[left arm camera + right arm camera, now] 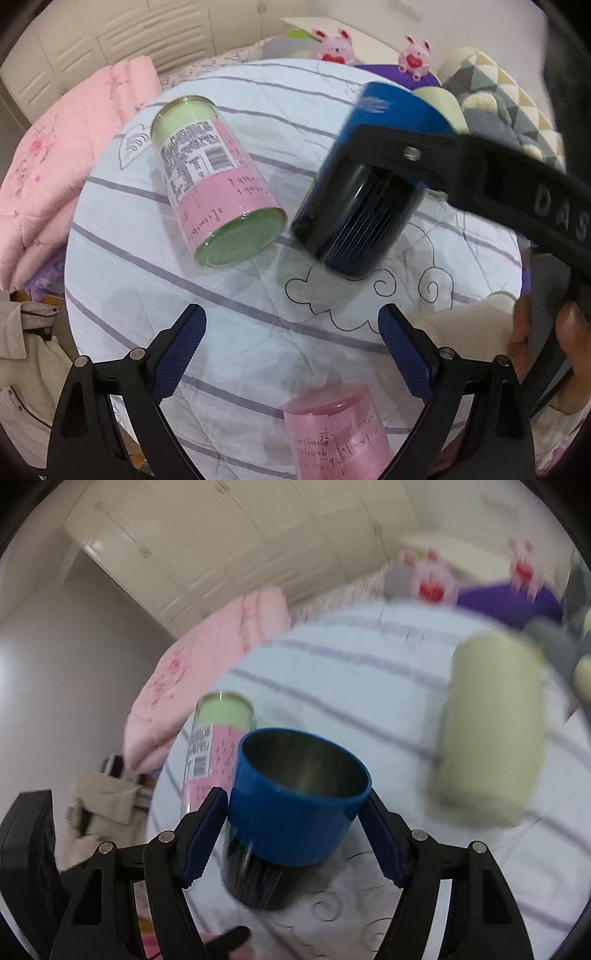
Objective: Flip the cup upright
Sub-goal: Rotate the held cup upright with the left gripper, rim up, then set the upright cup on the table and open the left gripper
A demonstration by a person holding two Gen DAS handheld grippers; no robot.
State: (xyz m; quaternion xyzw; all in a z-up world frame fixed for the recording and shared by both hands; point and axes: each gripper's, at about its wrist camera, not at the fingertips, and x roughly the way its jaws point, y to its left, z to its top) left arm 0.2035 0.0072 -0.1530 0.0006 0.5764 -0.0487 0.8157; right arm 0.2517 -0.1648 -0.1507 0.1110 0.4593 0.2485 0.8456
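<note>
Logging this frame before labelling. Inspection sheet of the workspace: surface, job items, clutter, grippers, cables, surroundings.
Surface: bed quilt, white with purple stripes and cloud drawings.
Job's things: blue cup held off the quilt, tilted, open mouth towards the right wrist camera, looks empty.
Clutter: pink-and-green cup lying on its side; pink cup near the left gripper, orientation unclear; pale green cup, blurred.
Grippers: right gripper clamps the blue cup; left gripper open, holding nothing.
Cables: nothing seen.
Surroundings: folded pink blanket, two pink plush toys, patterned pillow, white wardrobe.
</note>
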